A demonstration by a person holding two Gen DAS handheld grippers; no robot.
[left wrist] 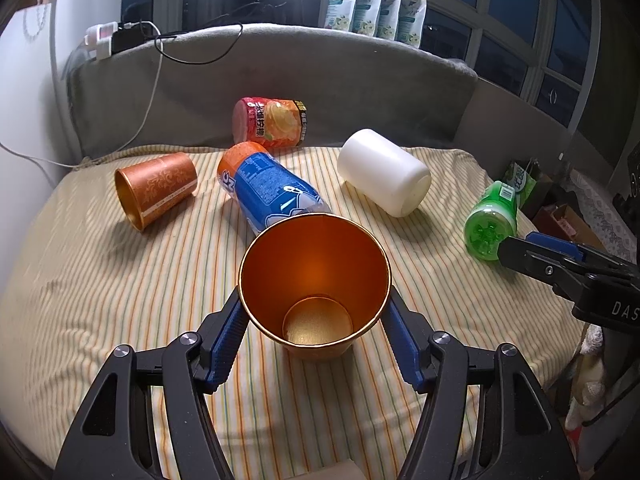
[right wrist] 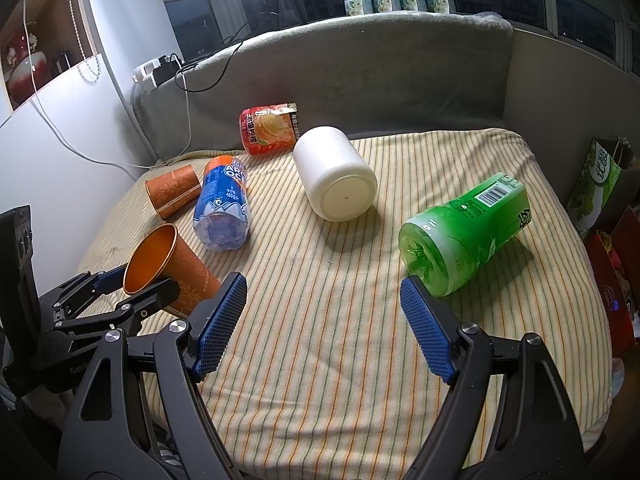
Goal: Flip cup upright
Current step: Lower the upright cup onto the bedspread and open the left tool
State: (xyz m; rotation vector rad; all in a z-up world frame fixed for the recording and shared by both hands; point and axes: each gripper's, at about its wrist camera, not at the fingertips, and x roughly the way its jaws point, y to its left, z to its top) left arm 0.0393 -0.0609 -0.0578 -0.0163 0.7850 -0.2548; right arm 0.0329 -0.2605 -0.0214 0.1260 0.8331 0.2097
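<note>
The left gripper [left wrist: 316, 336] grasps the orange cup [left wrist: 316, 280] between its fingers, tilted mouth-up but not yet upright on the bed [left wrist: 120, 280], while the right gripper [right wrist: 324, 320] hangs released.

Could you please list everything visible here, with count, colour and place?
Orange metallic cup: one, tilted, front-left, between the left tongs.
Second orange patterned cup: one, lying on its side, far left.
Blue-labelled plastic bottle: one, lying beside the second cup.
Red-orange drink can: one, lying at the grey backrest.
White plastic jar: one, lying mid-cushion.
Green plastic bottle: one, lying right.
Striped yellow cushion: one, under everything.
Left tongs: black and blue, gripping the cup.
Right tongs: black and blue, open, empty.
</note>
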